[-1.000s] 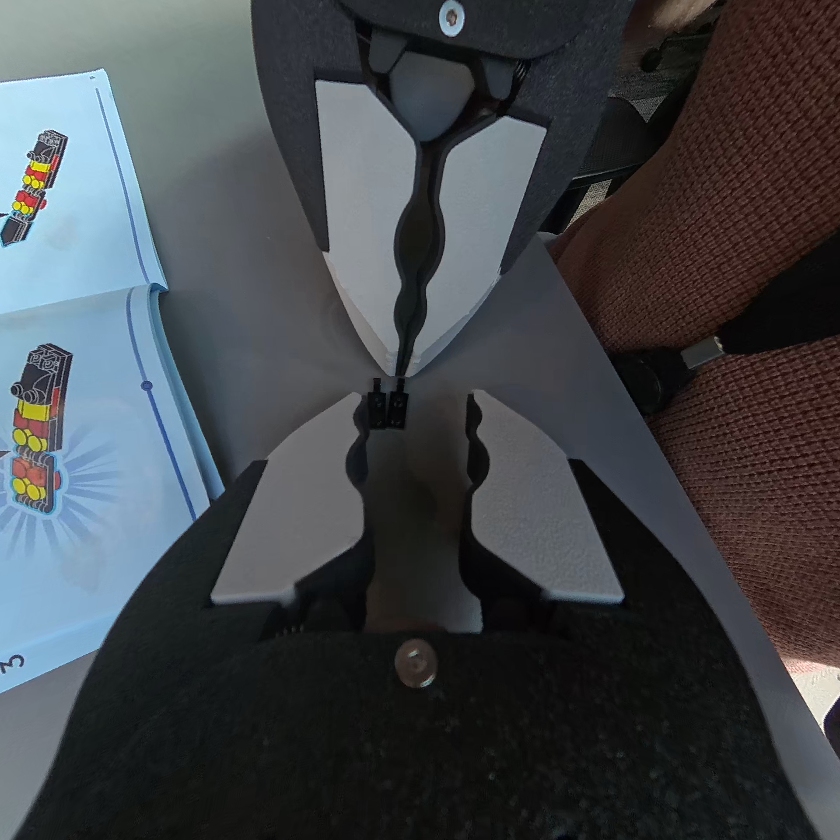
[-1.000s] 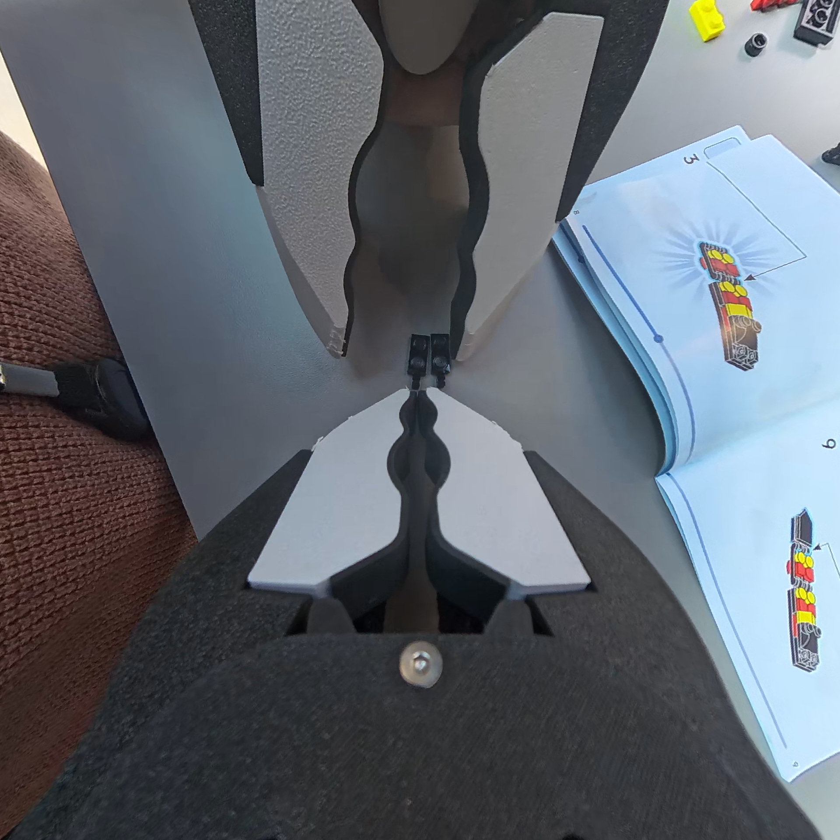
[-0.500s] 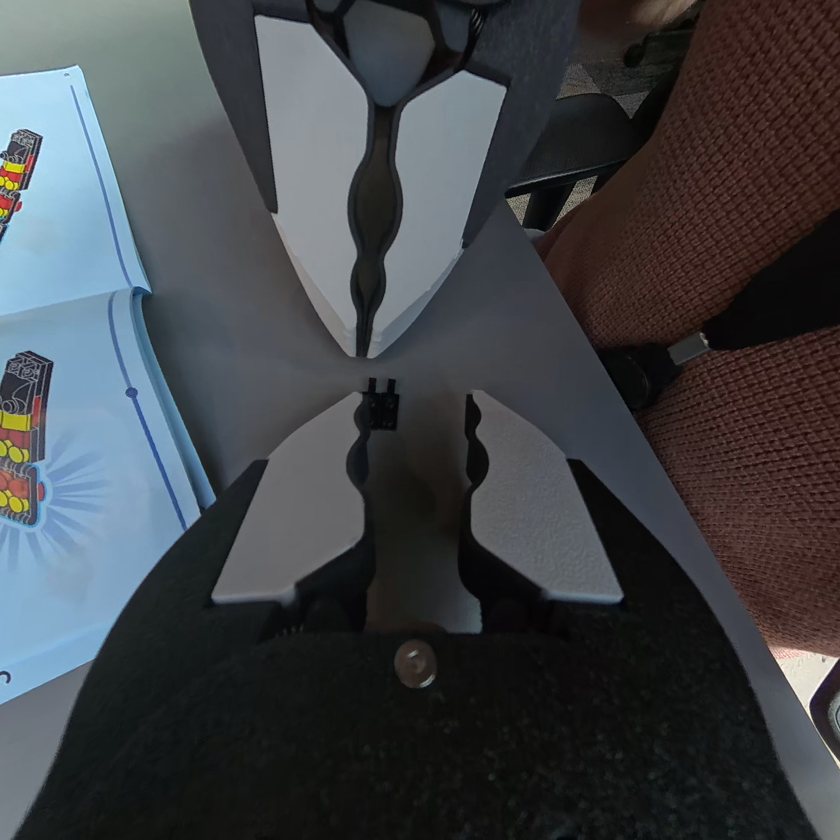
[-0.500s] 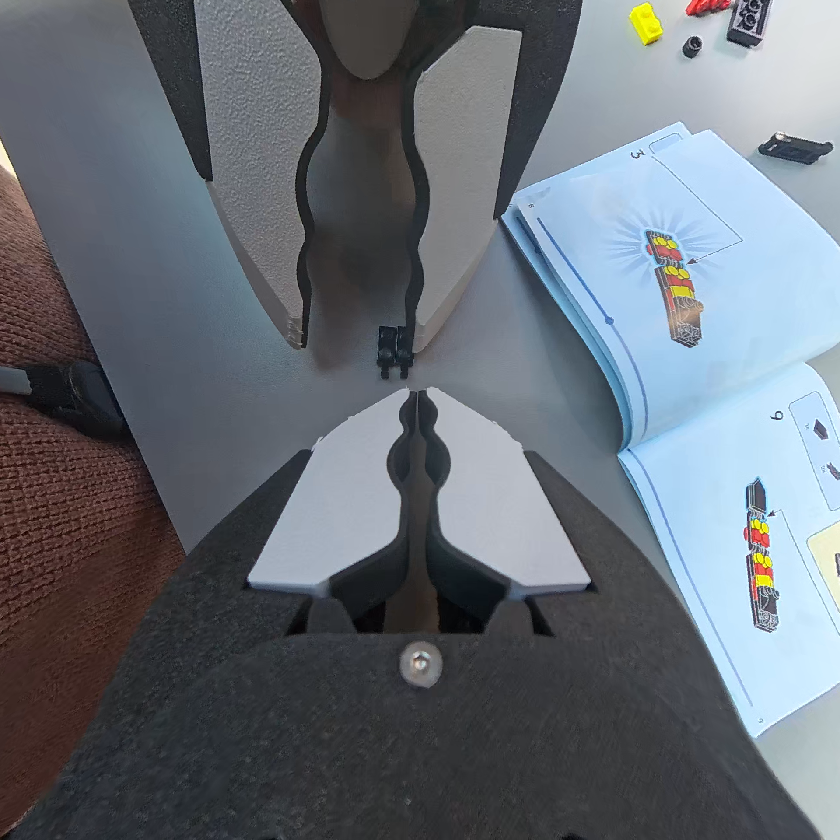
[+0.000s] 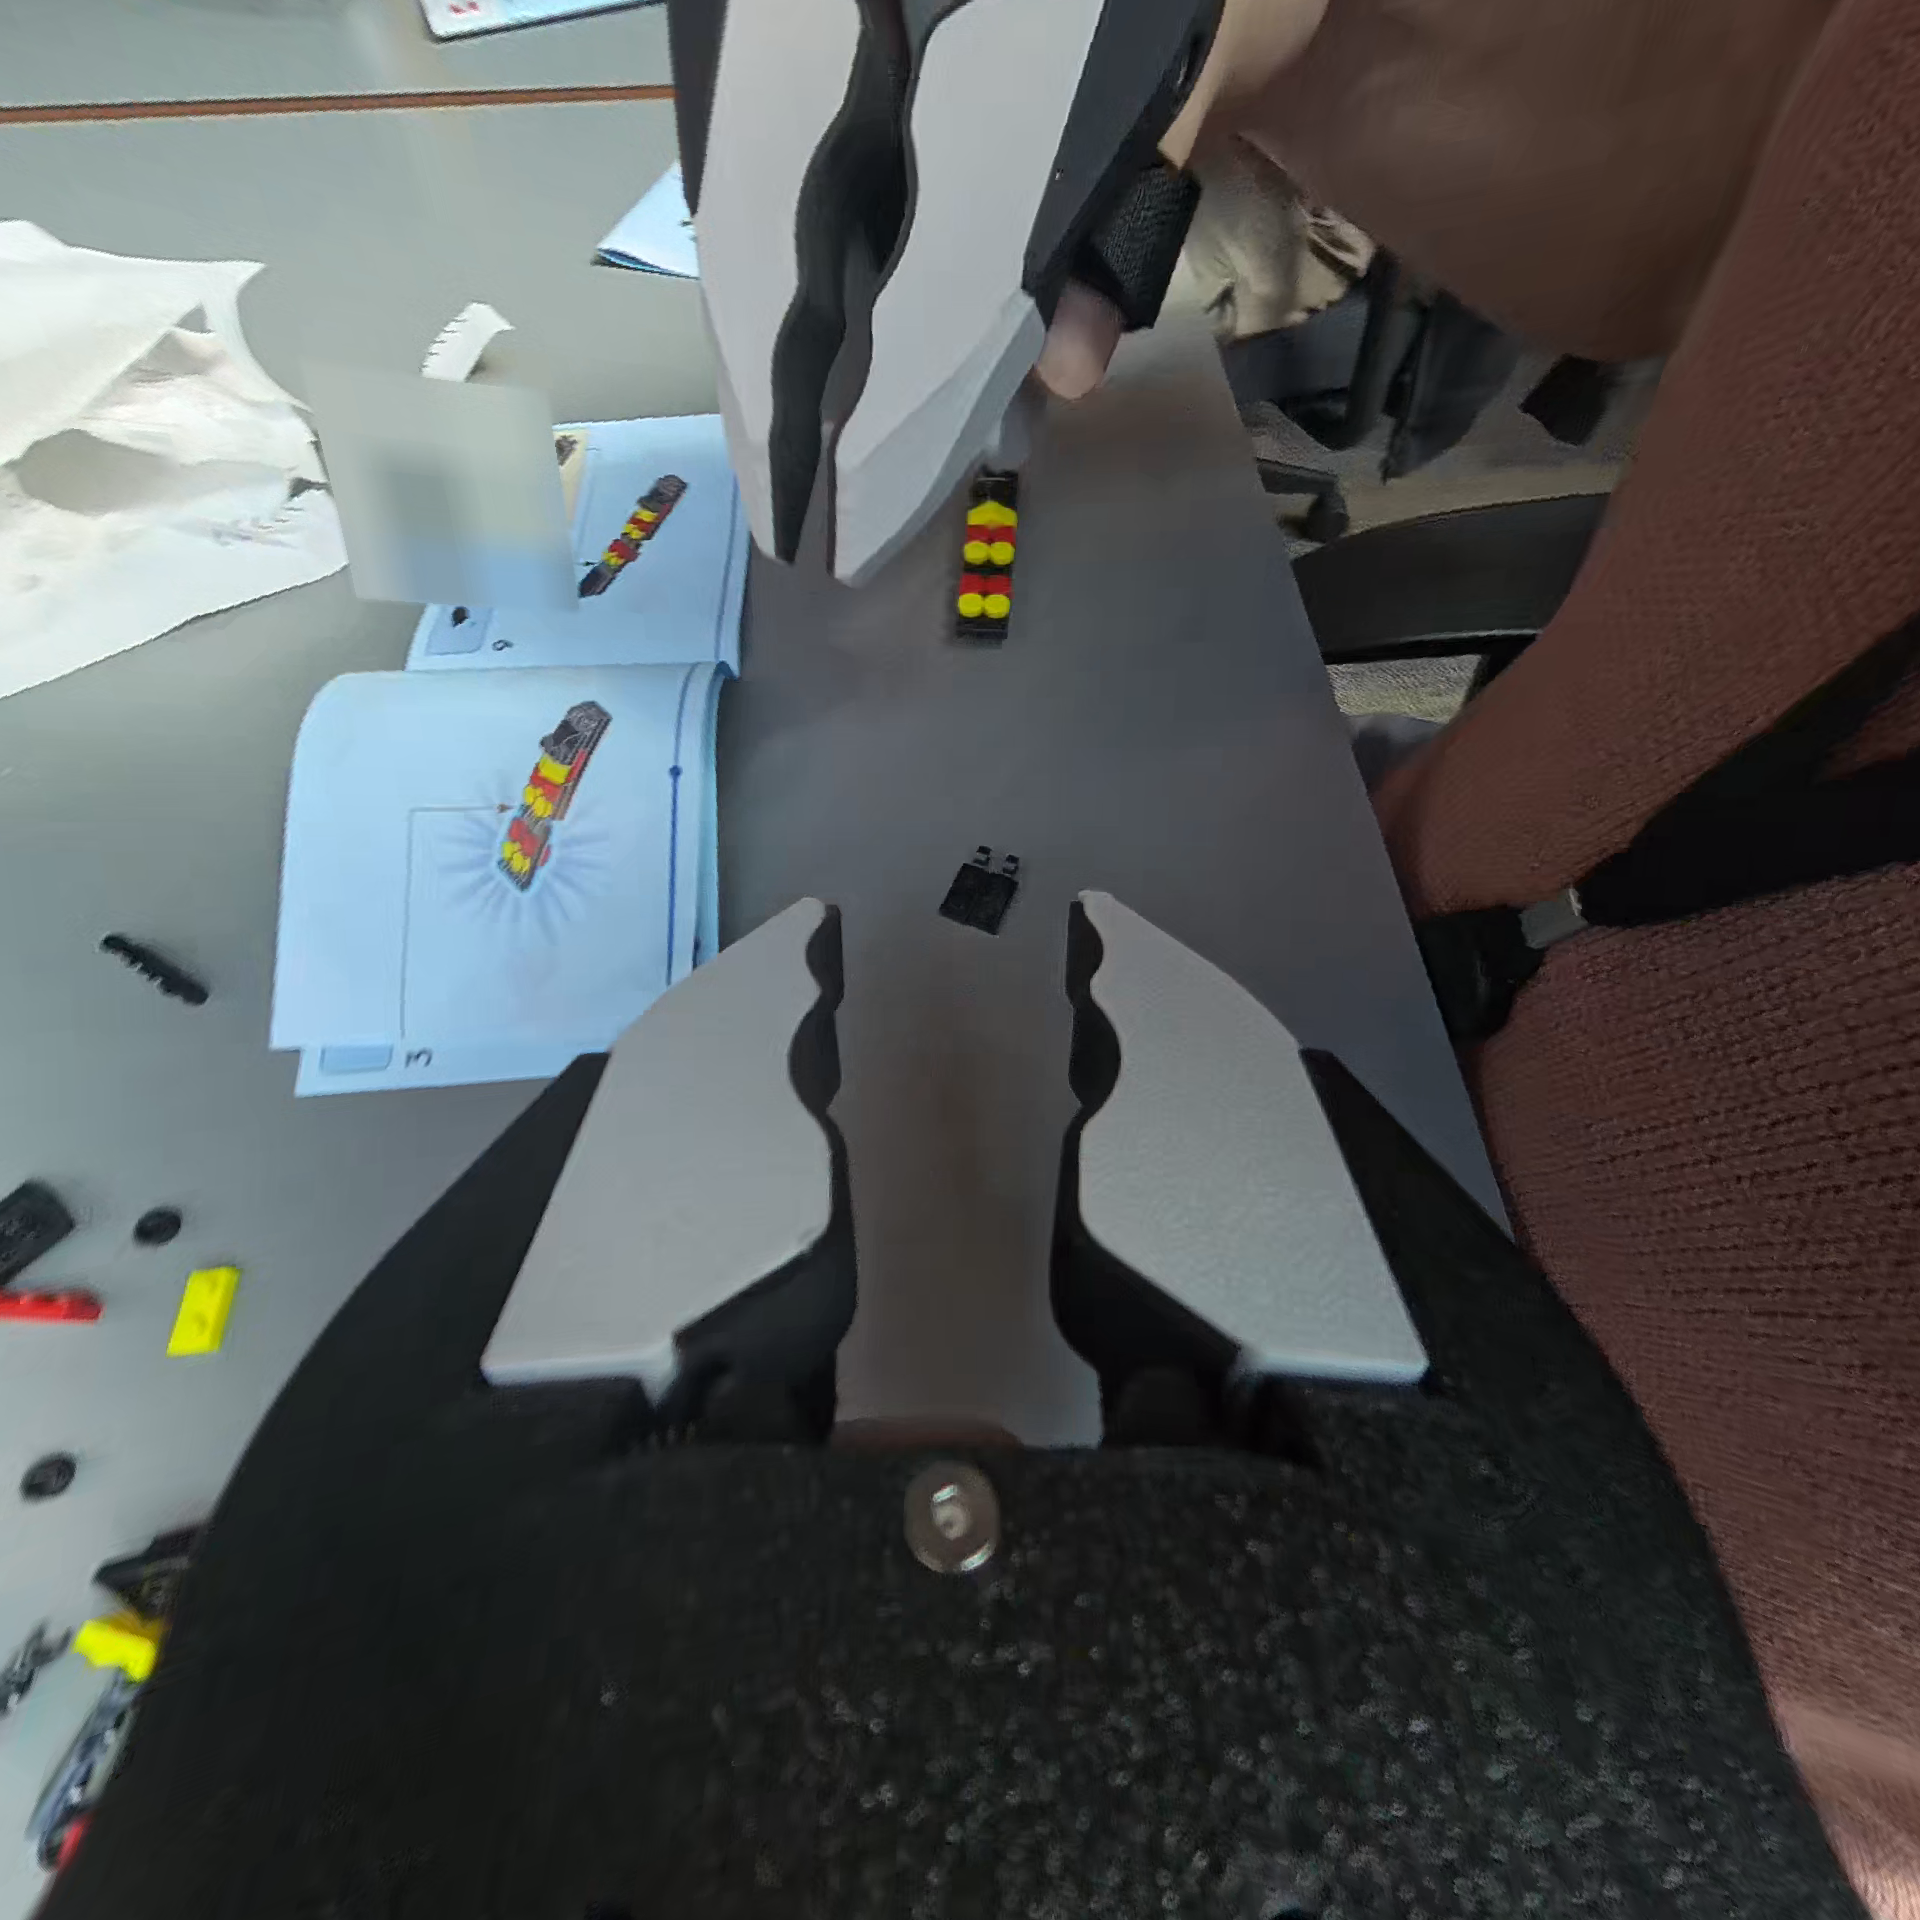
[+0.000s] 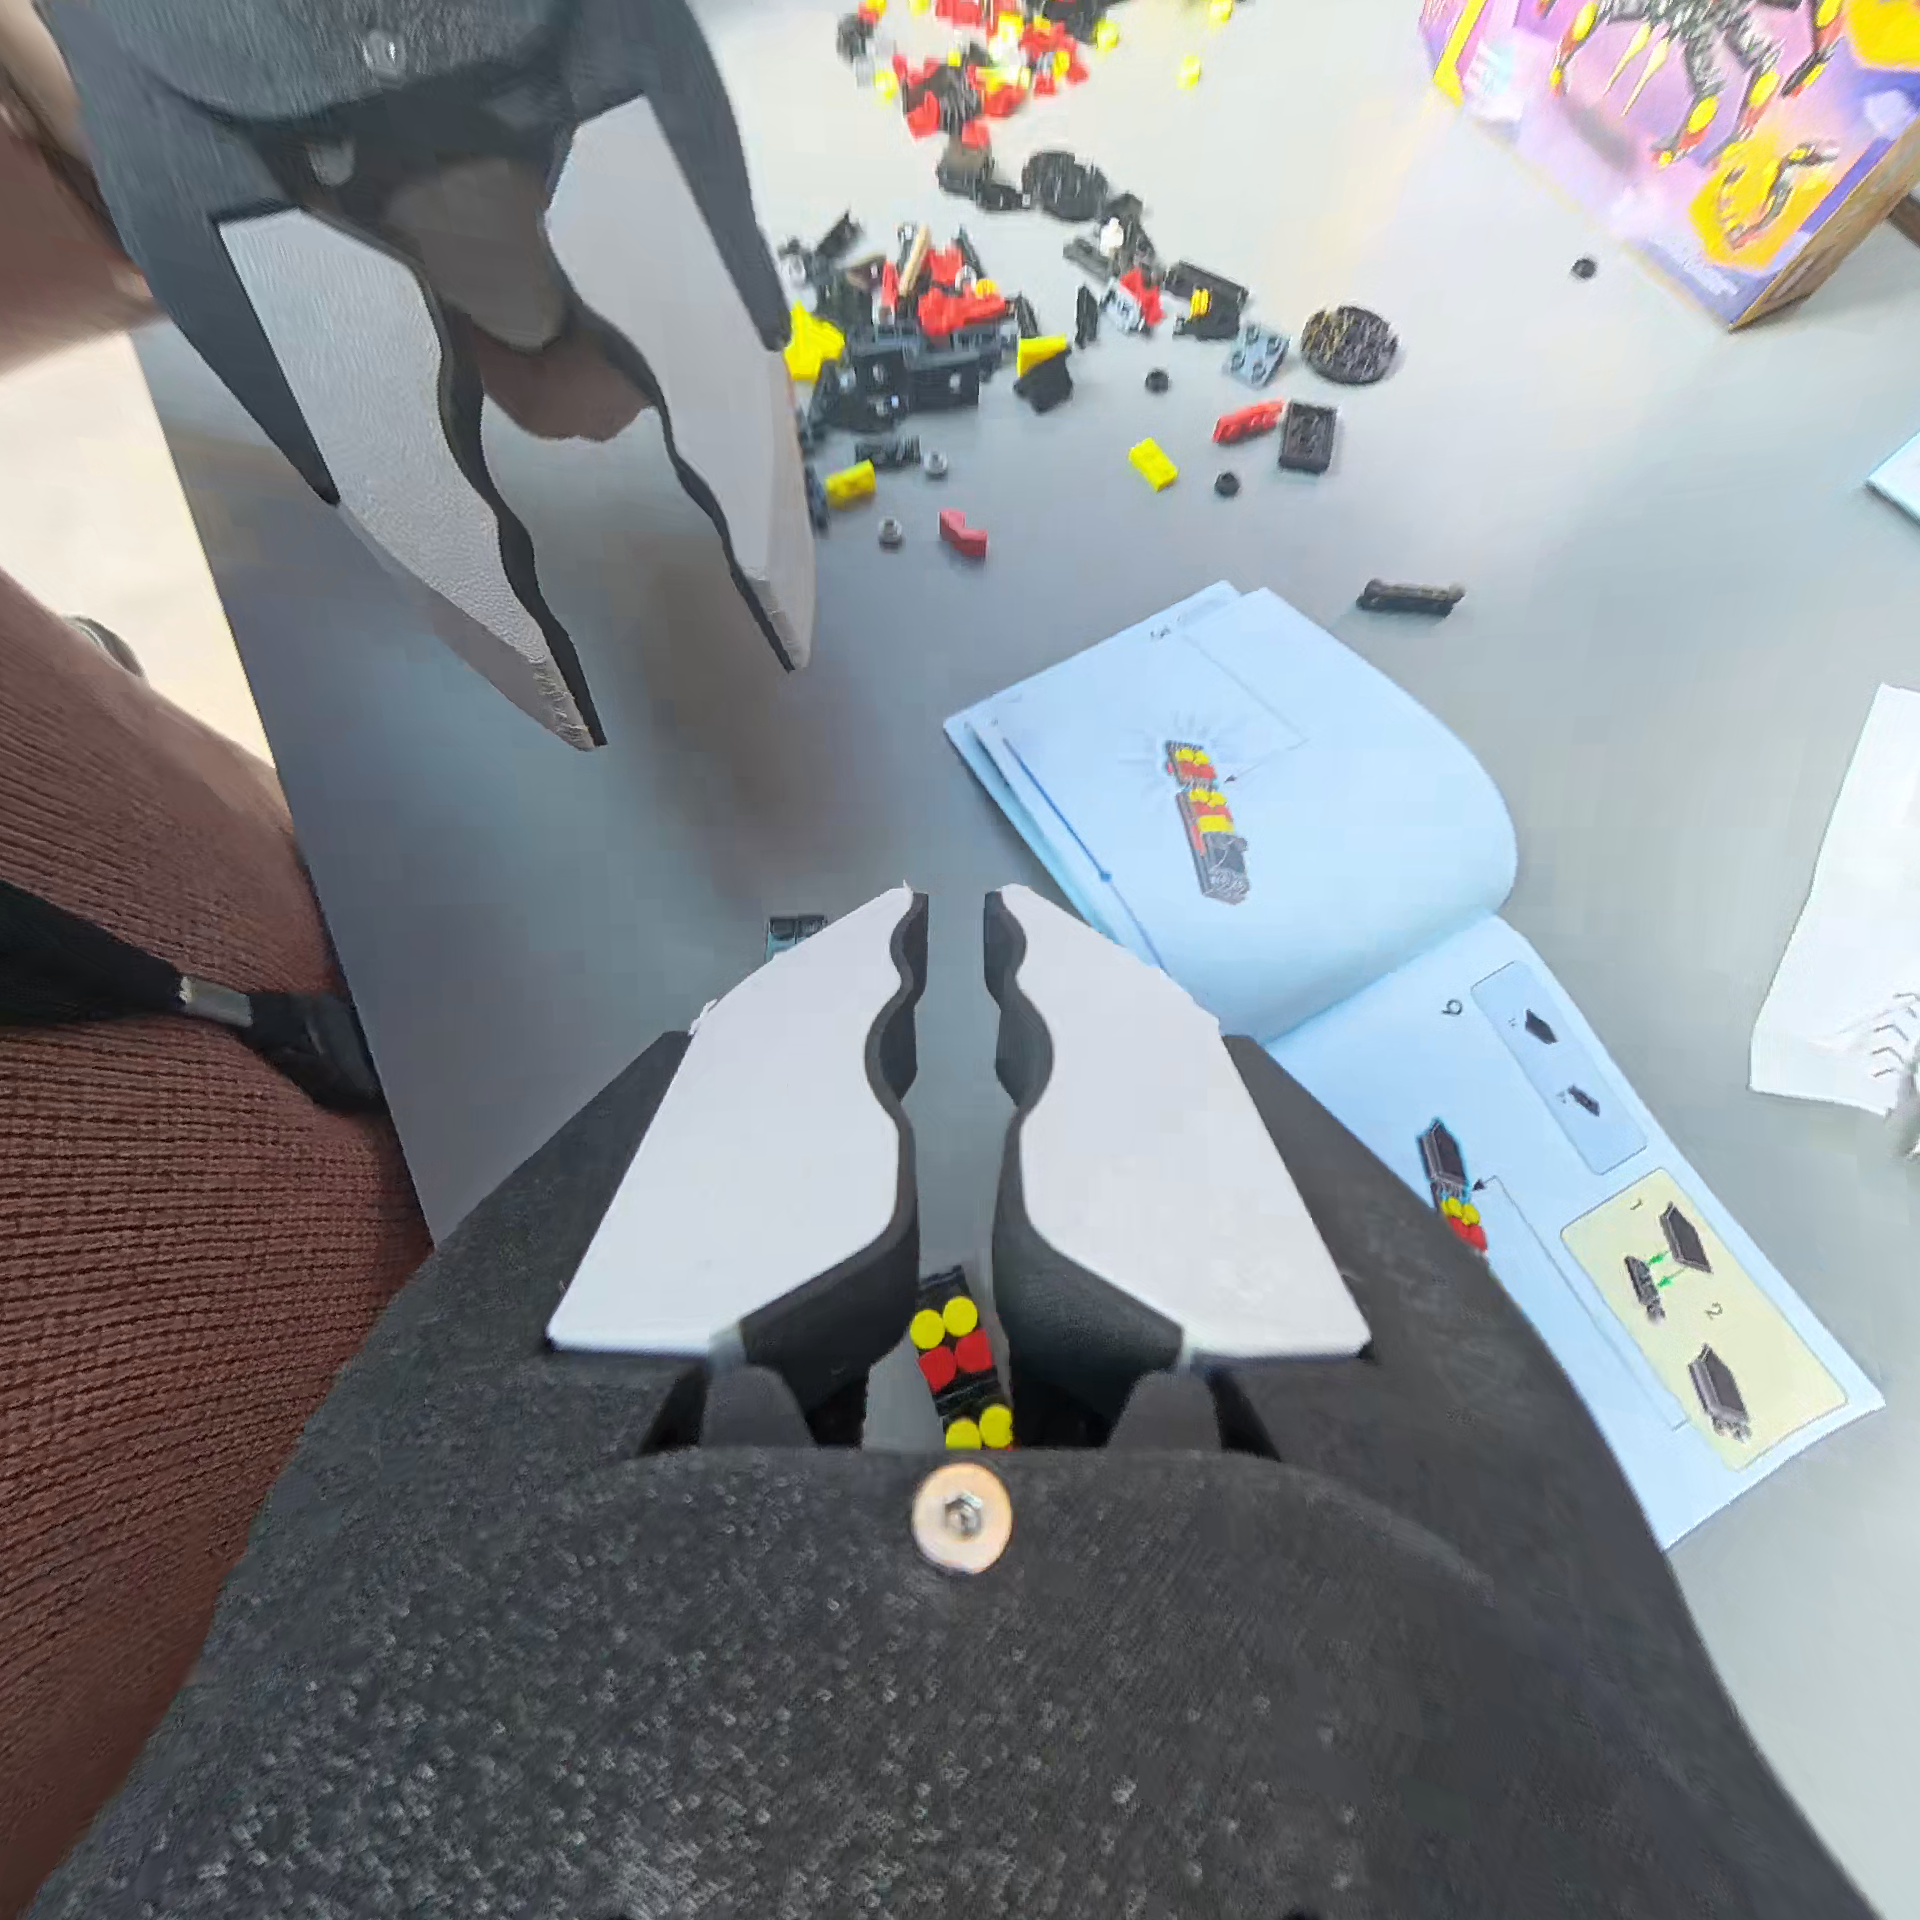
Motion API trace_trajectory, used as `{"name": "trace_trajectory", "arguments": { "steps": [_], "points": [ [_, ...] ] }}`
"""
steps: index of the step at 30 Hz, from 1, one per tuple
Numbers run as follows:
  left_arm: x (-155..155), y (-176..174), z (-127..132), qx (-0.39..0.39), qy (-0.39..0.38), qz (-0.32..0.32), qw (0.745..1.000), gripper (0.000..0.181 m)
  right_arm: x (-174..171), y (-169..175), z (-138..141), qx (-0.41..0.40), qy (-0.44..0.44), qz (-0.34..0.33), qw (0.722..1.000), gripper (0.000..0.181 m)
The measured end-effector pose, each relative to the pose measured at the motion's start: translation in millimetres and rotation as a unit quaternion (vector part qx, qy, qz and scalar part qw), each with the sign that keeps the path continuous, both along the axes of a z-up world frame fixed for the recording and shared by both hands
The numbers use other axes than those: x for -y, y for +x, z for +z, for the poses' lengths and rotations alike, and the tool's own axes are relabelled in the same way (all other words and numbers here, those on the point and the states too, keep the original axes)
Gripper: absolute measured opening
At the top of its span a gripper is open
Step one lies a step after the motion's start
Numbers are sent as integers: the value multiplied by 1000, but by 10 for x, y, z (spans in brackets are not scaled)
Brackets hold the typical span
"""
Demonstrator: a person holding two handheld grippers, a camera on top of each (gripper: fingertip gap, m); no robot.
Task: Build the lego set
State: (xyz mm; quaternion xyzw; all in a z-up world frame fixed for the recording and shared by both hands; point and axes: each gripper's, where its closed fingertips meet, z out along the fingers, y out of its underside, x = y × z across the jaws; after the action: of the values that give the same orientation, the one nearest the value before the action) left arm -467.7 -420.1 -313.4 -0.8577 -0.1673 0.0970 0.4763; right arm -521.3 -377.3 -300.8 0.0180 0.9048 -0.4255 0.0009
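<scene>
A small black clip piece point(image 5: 979, 894) lies loose on the grey table point(image 5: 1039, 727), just beyond my left gripper's point(image 5: 954, 909) open, empty tips. In the right wrist view the piece point(image 6: 795, 928) peeks out beside my right gripper point(image 6: 954, 899), whose jaws stand a narrow gap apart and hold nothing. A black, red and yellow studded assembly point(image 5: 985, 556) lies on the table near the right gripper point(image 5: 816, 561). It also shows between the right fingers' bases point(image 6: 961, 1351). The left gripper point(image 6: 686, 696) hangs open at the upper left.
An open blue instruction booklet point(image 6: 1299, 831) lies beside the work spot, also in the left wrist view point(image 5: 499, 862). A pile of loose bricks point(image 6: 935, 312) and a purple box point(image 6: 1714, 135) lie farther off. The table edge point(image 5: 1351, 727) borders a person's red-brown sleeve point(image 5: 1714, 1143).
The two grippers have drawn apart and risen. The right gripper was shut on the black piece a second ago; it has since parted a little, and the piece now lies on the table.
</scene>
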Motion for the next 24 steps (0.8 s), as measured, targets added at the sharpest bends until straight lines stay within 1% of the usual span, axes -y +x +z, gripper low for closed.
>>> {"name": "trace_trajectory", "arguments": {
  "steps": [1, 2, 4, 6, 8, 10, 11, 14, 20, 24],
  "points": [
    [108, 13, 29, -10, 10, 40, 999, 41, 44, -35, 94, 4, -18, 7, 1000, 10],
    [218, 30, 53, -21, 22, 80, 996, 41, 103, -61, 178, 5, -32, 18, 999, 10],
    [406, 121, 80, -42, 55, 143, 987, 40, 260, -125, 280, -1, -41, 45, 998, 12],
    [595, 213, 47, -49, 73, 195, 977, 36, 465, -225, 280, -19, -30, 73, 997, 13],
    [755, 301, -47, -31, 74, 230, 970, 36, 714, -302, 228, -10, -22, 100, 995, 12],
    [879, 374, -118, 3, 76, 253, 964, 39, 964, -260, 190, 24, -25, 138, 990, 12],
    [937, 396, -120, 10, 79, 264, 961, 44, 1081, -223, 177, 42, -32, 155, 987, 11],
    [1100, 439, -112, 11, 75, 288, 955, 46, 1345, -138, 71, 84, -20, 180, 980, 12],
    [1382, 491, -195, -45, 0, 327, 944, 44, 1583, 20, -106, 68, 6, 201, 977, 19],
    [1485, 531, -238, -62, -27, 342, 937, 44, 1731, 30, -153, 71, 12, 201, 977, 20]
  ]
}}
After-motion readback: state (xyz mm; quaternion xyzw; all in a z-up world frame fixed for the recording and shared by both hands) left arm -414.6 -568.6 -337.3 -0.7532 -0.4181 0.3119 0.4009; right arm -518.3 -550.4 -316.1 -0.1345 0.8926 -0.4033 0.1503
